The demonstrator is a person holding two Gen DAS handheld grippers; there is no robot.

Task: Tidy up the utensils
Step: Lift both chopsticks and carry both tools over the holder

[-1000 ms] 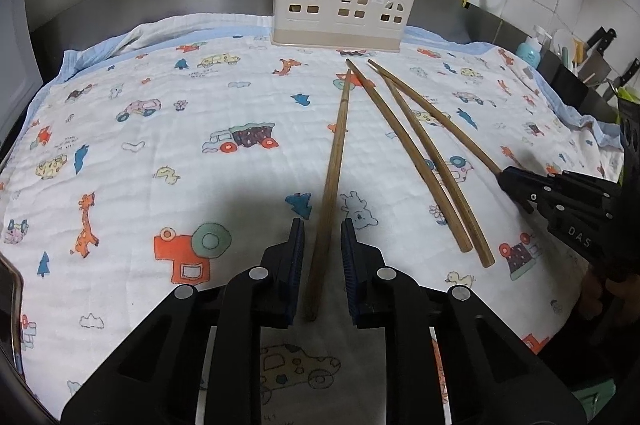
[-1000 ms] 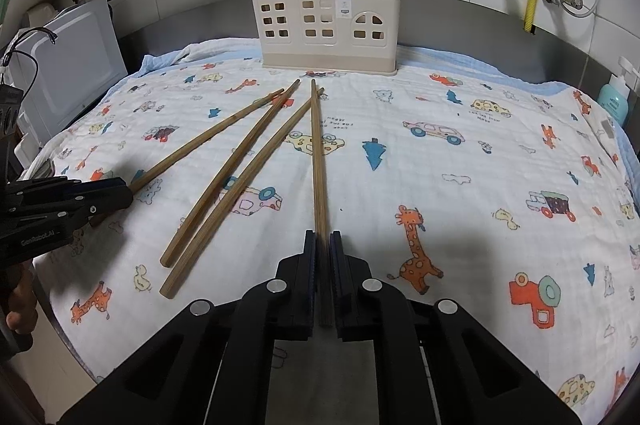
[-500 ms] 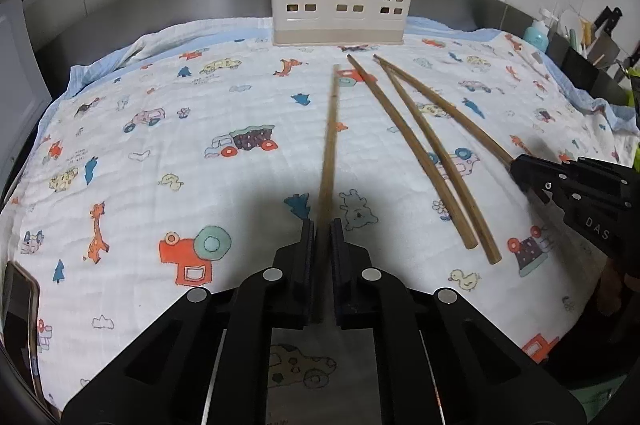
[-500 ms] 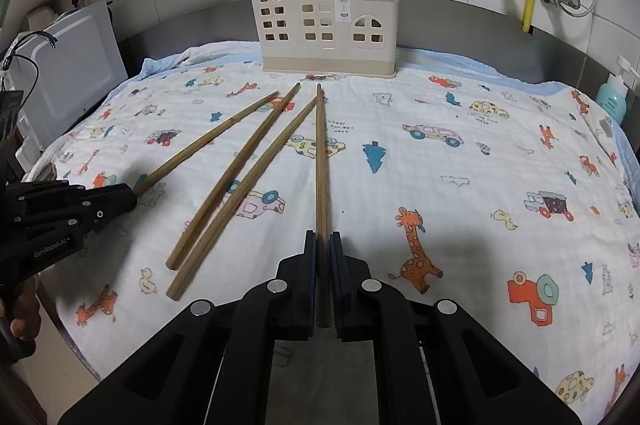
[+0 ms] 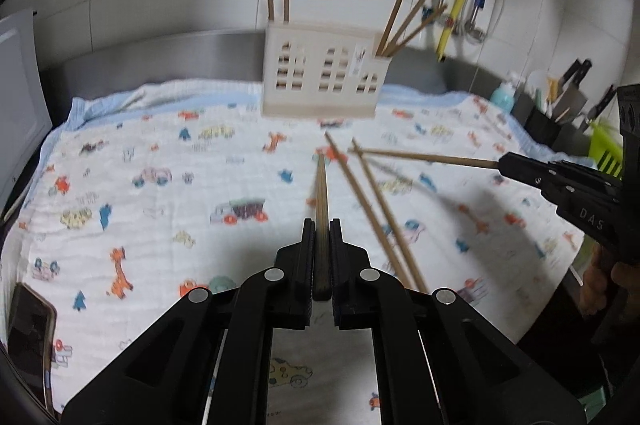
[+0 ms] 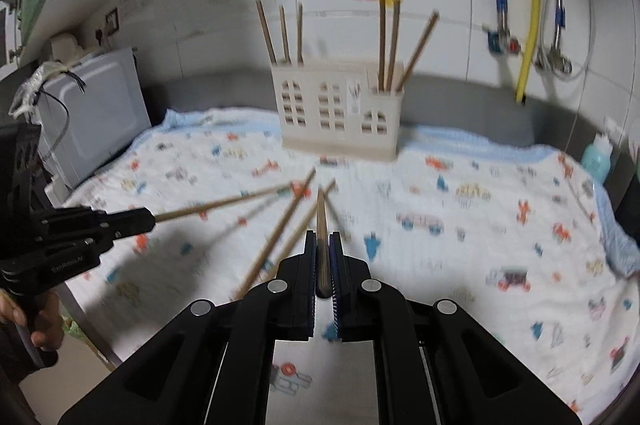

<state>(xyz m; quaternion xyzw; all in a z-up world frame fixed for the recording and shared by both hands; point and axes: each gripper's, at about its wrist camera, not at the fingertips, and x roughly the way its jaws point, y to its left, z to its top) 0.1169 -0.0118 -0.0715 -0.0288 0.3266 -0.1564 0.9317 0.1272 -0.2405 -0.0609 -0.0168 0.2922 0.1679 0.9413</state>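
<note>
Near cream chopstick holder (image 5: 322, 81), both tongs now lifted off printed cloth (image 5: 160, 217). Left gripper (image 5: 321, 245) clamped on one chopstick (image 5: 321, 193), right gripper (image 6: 322, 249) on another (image 6: 321, 215); a second ago both lay flat. Two chopsticks (image 5: 376, 209) remain on cloth before holder. Next likely: carry to holder.

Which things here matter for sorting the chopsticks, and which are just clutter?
Job: left gripper and right gripper, each shut on a chopstick; two loose chopsticks on the cloth; holder.
Clutter: phone, soap bottle, knives.
</note>
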